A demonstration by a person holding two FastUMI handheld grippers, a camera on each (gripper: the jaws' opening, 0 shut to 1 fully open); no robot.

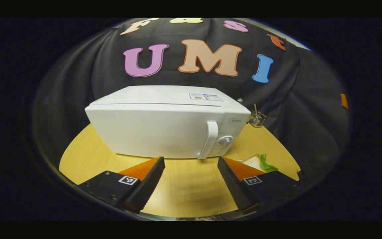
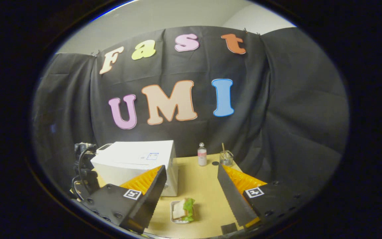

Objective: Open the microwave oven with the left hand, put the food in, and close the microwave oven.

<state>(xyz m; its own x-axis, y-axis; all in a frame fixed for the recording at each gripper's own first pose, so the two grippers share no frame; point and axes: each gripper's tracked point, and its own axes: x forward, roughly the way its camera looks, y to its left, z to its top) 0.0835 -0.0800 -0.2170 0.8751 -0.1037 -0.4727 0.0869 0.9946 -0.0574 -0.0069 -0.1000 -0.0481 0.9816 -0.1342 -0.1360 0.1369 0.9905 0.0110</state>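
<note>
Microwave oven (image 1: 164, 124) is being seen as a smooth white box with rounded edges, door shut, a curved vertical handle (image 1: 211, 139) and a round knob (image 1: 225, 140) at its right end (two small stickers are sitting on the flat top). Its long axis is running left to right across the left gripper view, door face turned toward that camera. In the right gripper view the microwave oven (image 2: 134, 161) is sitting at about 9 o'clock of centre.

Food is being shown as a sandwich (image 2: 183, 209), white bread with ruffled green lettuce, lying in a shallow pale tray (image 2: 172, 212) at 6 o'clock in the right gripper view, just in front of the oven's right corner. In the left gripper view the sandwich (image 1: 259, 162) is peeking out at 4 o'clock.

Table (image 1: 184, 189) is light wood grain, matte. Creased black cloth is being used as backdrop, with a pale wall above it. A small bottle (image 2: 202, 155) and a clear glass (image 2: 226, 158) with a stick are standing at the table's far edge.

Left gripper (image 1: 191, 162) is being held spread apart, nothing between the ridged fingers. Right gripper (image 2: 191, 171) is likewise being held apart, empty, above the table.
</note>
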